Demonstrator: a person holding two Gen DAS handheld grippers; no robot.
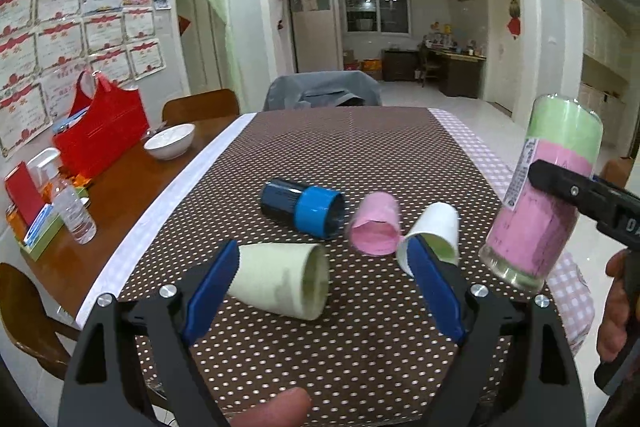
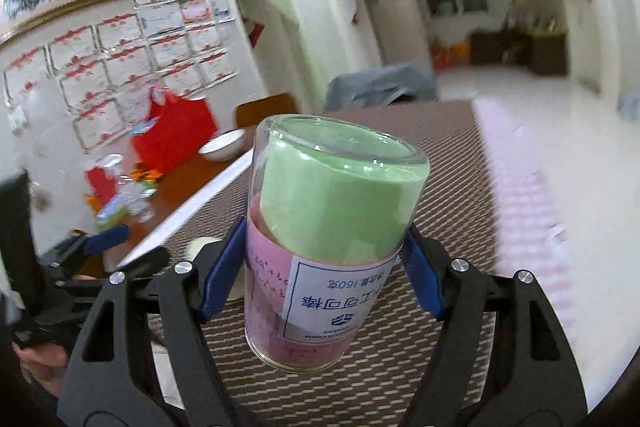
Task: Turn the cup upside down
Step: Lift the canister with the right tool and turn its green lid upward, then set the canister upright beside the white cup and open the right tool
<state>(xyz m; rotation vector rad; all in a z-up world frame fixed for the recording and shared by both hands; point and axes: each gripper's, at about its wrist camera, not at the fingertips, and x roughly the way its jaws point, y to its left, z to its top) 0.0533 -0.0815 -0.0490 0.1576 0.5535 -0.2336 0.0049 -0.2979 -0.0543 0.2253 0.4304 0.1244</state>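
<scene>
A clear glass cup (image 2: pixel 332 243) lined with green and pink paper is held in my right gripper (image 2: pixel 324 259), which is shut on its sides. The cup is in the air above the table, tilted, its label reading upside down. In the left wrist view the same cup (image 1: pixel 544 195) hangs at the right, clamped by the right gripper (image 1: pixel 560 187). My left gripper (image 1: pixel 326 267) is open and empty, low over the dotted tablecloth (image 1: pixel 340 155), with a pale green paper cup (image 1: pixel 280 279) lying on its side between the fingers.
On the cloth lie a blue and black cup (image 1: pixel 304 207), a pink cup (image 1: pixel 376 229) and a white cup (image 1: pixel 432 235), all on their sides. At the left stand a white bowl (image 1: pixel 170 141), a red bag (image 1: pixel 102 131) and a water bottle (image 1: pixel 74 207).
</scene>
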